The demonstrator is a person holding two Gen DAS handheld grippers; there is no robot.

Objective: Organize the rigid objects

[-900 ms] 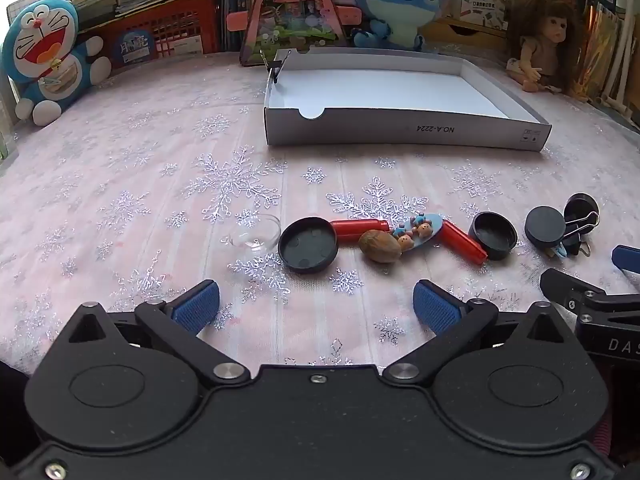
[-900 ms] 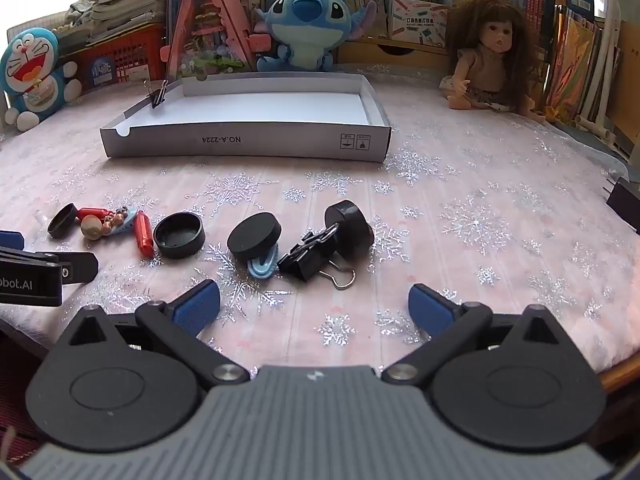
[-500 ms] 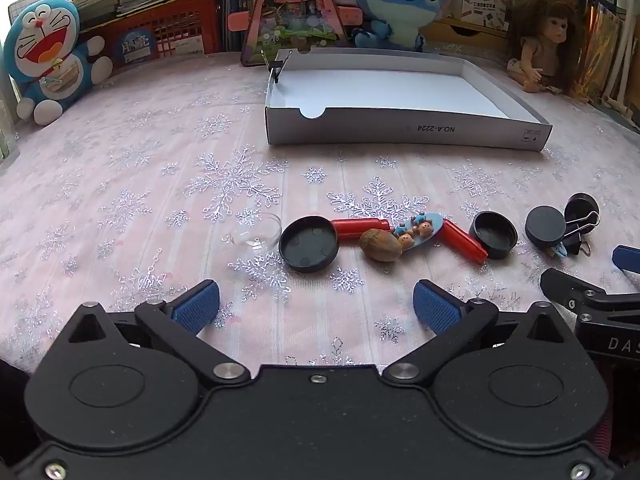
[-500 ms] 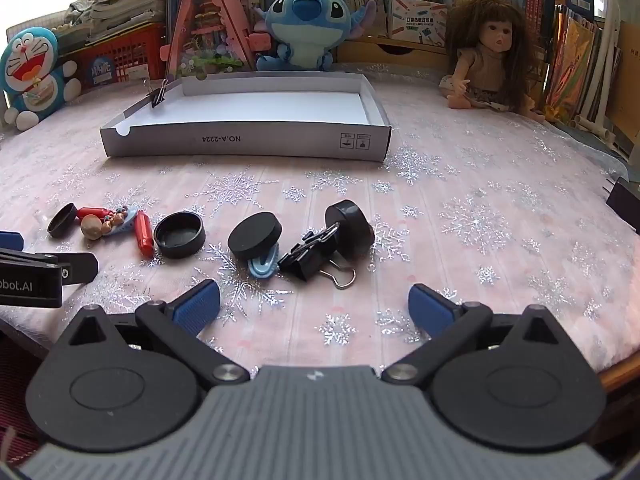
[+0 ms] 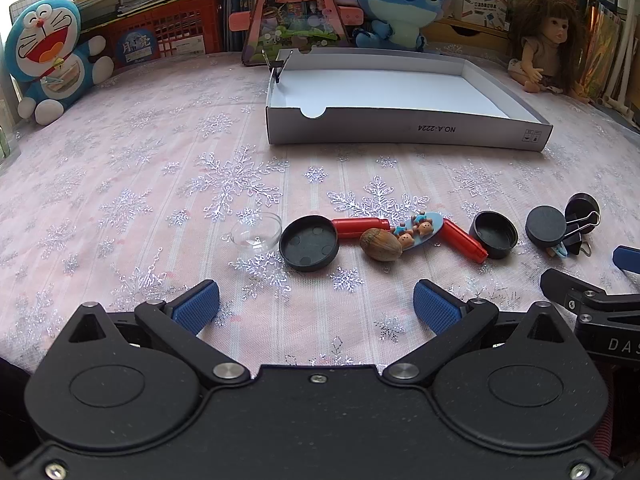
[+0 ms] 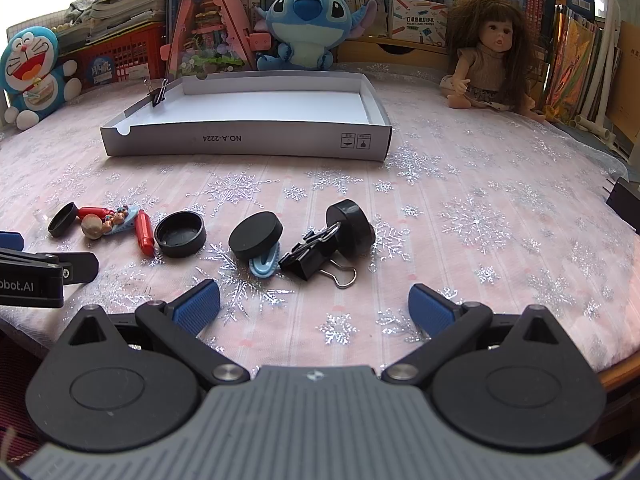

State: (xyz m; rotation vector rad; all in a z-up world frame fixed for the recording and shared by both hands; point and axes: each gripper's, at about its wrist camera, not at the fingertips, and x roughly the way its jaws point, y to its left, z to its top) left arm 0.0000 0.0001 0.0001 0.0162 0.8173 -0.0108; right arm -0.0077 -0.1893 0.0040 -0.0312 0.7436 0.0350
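Pink cloth with silver snowflakes covers the worktop [image 5: 120,168] in the left wrist view. At the back stand a Doraemon plush [image 5: 48,56], a red crate [image 5: 176,32], a Stitch plush [image 5: 400,0] and a doll [image 5: 548,44]. A shallow white cardboard tray [image 5: 400,128] sits mid-worktop, a black binder clip [image 5: 276,66] pinched on its far left corner. Nearer lies a row of small things: a clear dish [image 5: 256,232], just beside it an upturned black lid [image 5: 310,243], two red tubes [image 5: 360,226], a brown nut [image 5: 380,244] touching a blue charm with tiny bears [image 5: 416,230], another black cap [image 5: 494,234], a black disc [image 5: 546,226]. The left tool [image 5: 316,306] hovers short of them, jaws spread wide, nothing between.

From the right wrist view, the same tray [image 6: 248,144] lies beyond the clutter. Closest are the black disc [image 6: 256,236] leaning on a pale blue clip [image 6: 264,264], a black binder clip with wire handles [image 6: 308,258], and a black puck on edge [image 6: 350,226]. The open cap [image 6: 180,234] and one red tube [image 6: 144,232] lie further left. The right tool [image 6: 314,306] is spread wide and empty, nothing blocking it. The left tool's arm [image 6: 40,272] pokes in at the left edge.
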